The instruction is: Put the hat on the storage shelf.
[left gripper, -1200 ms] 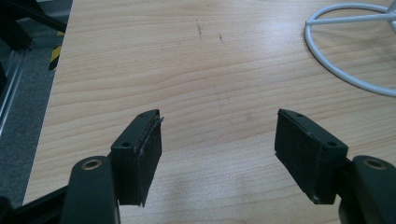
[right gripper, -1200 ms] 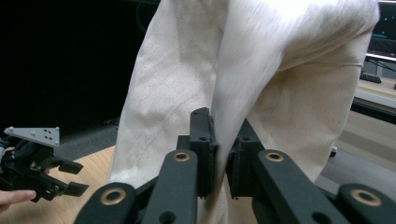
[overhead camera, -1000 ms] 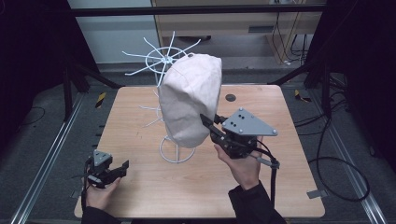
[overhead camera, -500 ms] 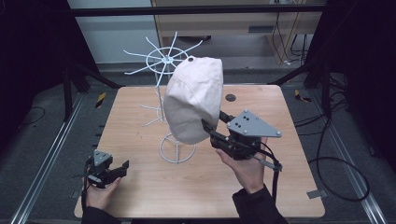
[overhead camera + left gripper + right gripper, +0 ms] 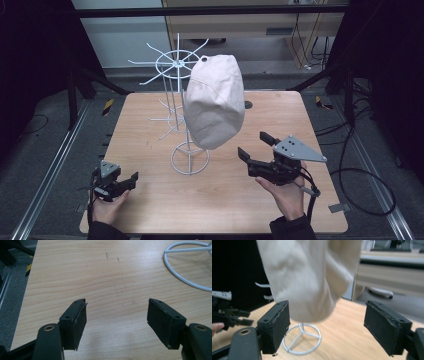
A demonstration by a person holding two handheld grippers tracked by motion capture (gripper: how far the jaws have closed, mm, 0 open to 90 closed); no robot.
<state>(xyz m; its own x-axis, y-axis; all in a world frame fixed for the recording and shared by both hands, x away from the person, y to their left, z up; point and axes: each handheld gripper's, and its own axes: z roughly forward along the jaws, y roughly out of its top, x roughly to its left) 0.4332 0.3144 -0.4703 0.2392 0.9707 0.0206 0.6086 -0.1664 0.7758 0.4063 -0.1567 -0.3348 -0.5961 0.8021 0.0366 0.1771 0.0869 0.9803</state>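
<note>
Cap point(image 5: 215, 102) hangs on wire rack point(image 5: 176, 65), bench point(image 5: 150, 210) centre, so it's hung. Right tongs point(image 5: 256, 145) at 4 o'clock, jaws just opened, released, nothing between. Left tongs point(image 5: 131, 179) at 7 o'clock, released, idle.

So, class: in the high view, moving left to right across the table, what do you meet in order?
Left gripper → round base of the wire stand → hanging beige cap → right gripper.
</note>
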